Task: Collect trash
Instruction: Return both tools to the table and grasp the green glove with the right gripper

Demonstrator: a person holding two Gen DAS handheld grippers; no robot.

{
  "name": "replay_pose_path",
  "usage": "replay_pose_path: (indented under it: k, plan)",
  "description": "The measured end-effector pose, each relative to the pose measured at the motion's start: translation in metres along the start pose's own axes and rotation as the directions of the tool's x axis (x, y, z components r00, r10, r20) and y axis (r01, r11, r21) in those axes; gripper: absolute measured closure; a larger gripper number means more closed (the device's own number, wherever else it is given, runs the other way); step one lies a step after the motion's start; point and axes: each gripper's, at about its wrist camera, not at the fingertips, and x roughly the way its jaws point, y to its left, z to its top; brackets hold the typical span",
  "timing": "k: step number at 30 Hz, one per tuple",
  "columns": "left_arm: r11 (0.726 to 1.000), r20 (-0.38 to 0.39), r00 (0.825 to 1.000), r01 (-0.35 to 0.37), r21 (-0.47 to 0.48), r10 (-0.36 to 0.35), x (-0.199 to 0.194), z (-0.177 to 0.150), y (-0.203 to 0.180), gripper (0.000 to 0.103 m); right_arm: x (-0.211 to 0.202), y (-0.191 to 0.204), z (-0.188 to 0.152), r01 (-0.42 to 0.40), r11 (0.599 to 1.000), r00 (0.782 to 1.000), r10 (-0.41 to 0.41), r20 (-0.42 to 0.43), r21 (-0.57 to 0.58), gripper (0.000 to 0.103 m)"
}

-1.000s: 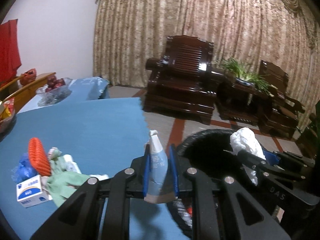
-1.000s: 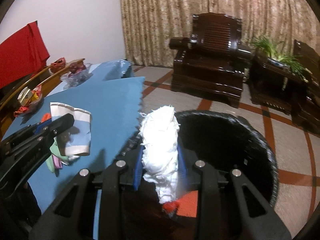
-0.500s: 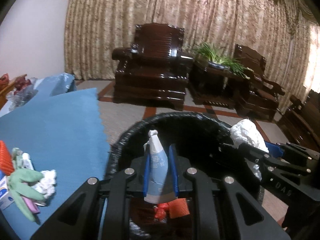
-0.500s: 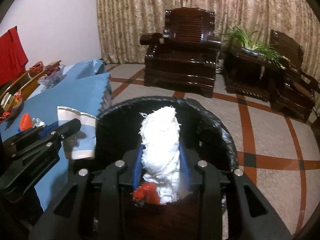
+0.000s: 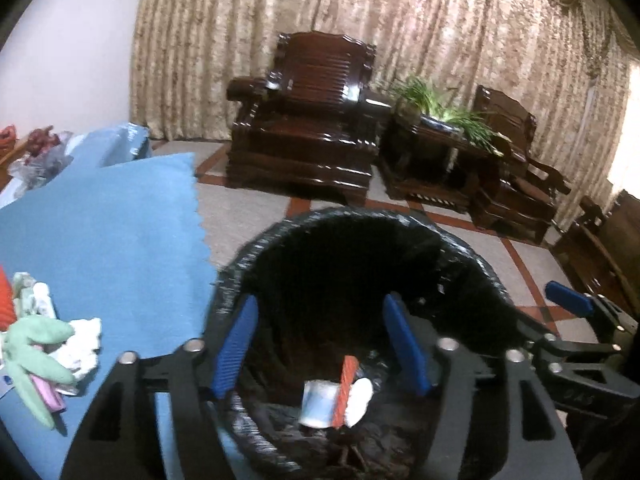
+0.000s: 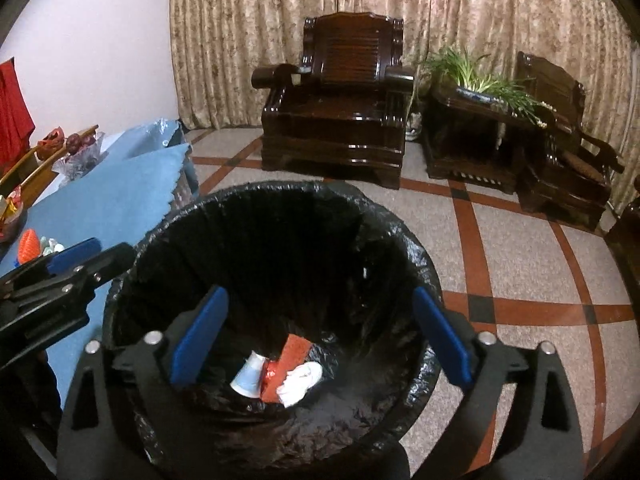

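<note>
Both tools, left (image 5: 320,346) and right (image 6: 320,336), have just opened, empty; crushed paper cup (image 6: 248,376) and white tissue wad (image 6: 300,380) lie in black-lined bin (image 6: 400,240); litter remains on blue bench (image 5: 100,240).

Gold-beige patterned floor-length curtains (image 6: 400,20) cover the back wall. Plain pale pinkish wall (image 6: 100,60) on left. Speckled grey stone floor (image 6: 520,264) with red-brown bands and dark squares at the crossings. Dark glossy carved wooden armchair (image 6: 340,108) centre. Beside it, dark wooden side table (image 6: 468,144) with a green grass-like plant (image 6: 480,72). Second dark wooden armchair (image 6: 568,140) at right. Dim indoor light; bright patch at far right edge (image 5: 624,152).
</note>
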Motion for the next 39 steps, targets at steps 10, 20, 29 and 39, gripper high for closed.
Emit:
replay_pose_path:
  k: [10, 20, 29, 39]
  plan:
    - [0.98, 0.094, 0.976, -0.194, -0.036, 0.196, -0.05, -0.003, 0.054, 0.01, -0.011, 0.039, 0.018, -0.11, 0.993, 0.992, 0.112, 0.066, -0.033, 0.005]
    - [0.914, 0.113, 0.908, -0.395, -0.096, 0.404, -0.104, -0.024, 0.129, 0.01, -0.009, 0.113, 0.029, -0.246, 0.961, 0.965, 0.255, 0.059, -0.126, 0.005]
    - [0.837, 0.08, 0.839, -0.52, -0.169, 0.538, -0.134, -0.051, 0.19, 0.011, -0.003, 0.186, 0.033, -0.338, 0.916, 0.933, 0.356, 0.05, -0.217, 0.005]
    - [0.789, 0.038, 0.803, -0.573, -0.22, 0.594, -0.139, -0.072, 0.232, 0.011, 0.02, 0.26, 0.023, -0.398, 0.858, 0.908, 0.419, -0.004, -0.324, 0.005]
